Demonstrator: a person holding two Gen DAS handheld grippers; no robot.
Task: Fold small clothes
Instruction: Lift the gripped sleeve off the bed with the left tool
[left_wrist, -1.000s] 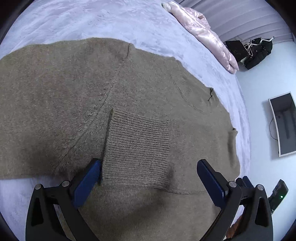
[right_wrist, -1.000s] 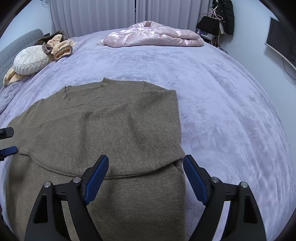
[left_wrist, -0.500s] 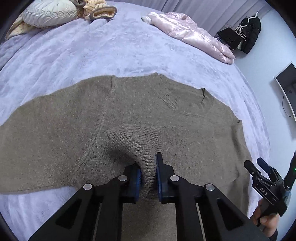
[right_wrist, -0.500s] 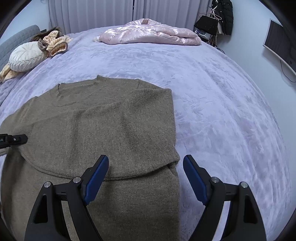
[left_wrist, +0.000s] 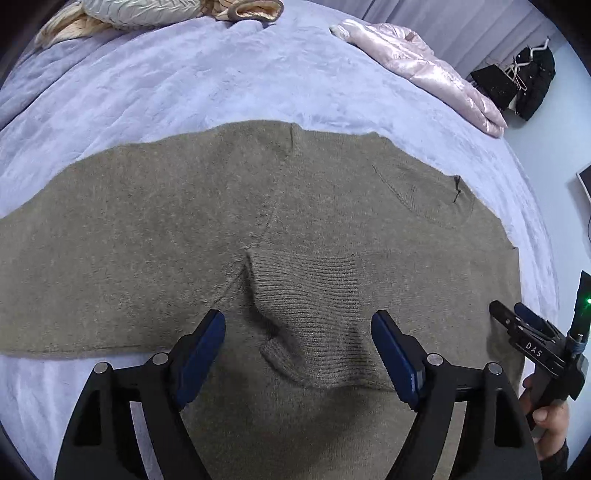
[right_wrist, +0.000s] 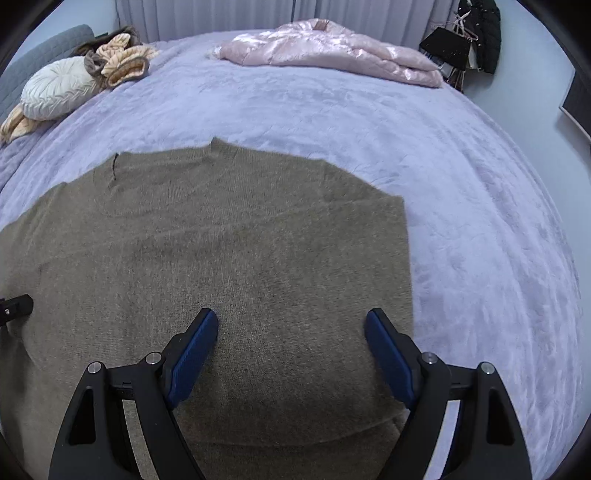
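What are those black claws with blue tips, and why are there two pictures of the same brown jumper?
Those claws are grabbing tools a person holds, one in each hand. Each carries a camera, so you get two views. One picture looks along the left gripper, the other along the right gripper. A brown sweater lies on a purple bed, one sleeve cuff folded across it. The left jaws have just been opening; the cuff lies loose between them. Both grippers are open, holding nothing.
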